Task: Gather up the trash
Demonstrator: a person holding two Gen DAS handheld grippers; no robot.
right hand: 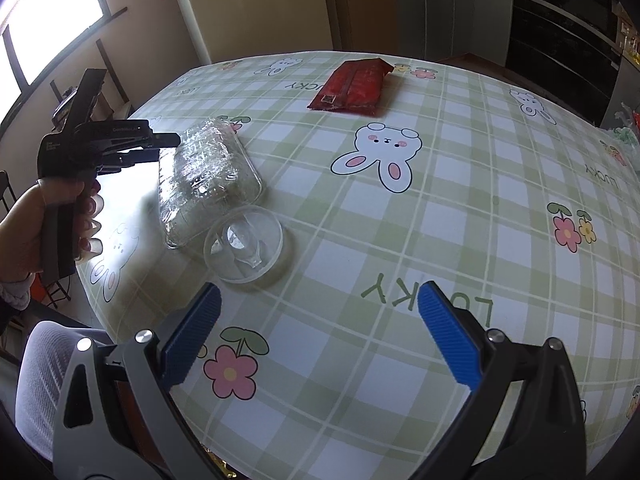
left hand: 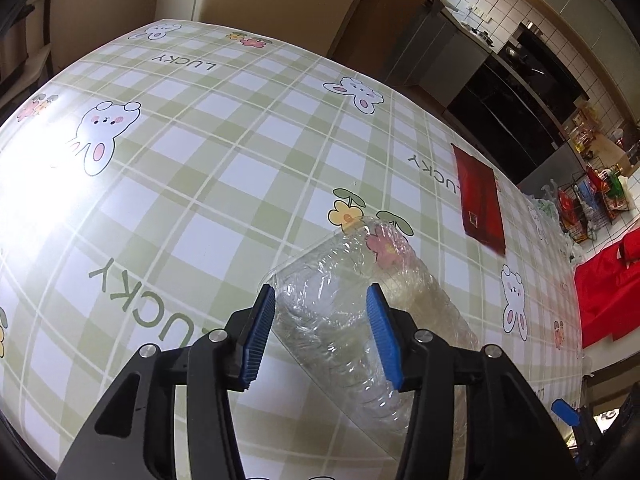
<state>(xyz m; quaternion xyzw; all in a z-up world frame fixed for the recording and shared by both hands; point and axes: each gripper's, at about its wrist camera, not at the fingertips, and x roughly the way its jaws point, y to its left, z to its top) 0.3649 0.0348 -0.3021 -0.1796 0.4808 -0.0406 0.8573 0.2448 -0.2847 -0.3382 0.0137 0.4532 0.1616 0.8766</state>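
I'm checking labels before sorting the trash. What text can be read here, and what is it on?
"LUCKY": printed repeatedly on the tablecloth, in green letters, upside down in both views.
Red packet: a small dark mark near one end, too small to read.
Left hand-held gripper: pale lettering on its black body, too blurred to read.
Clear bottle and clear lid: no text visible.
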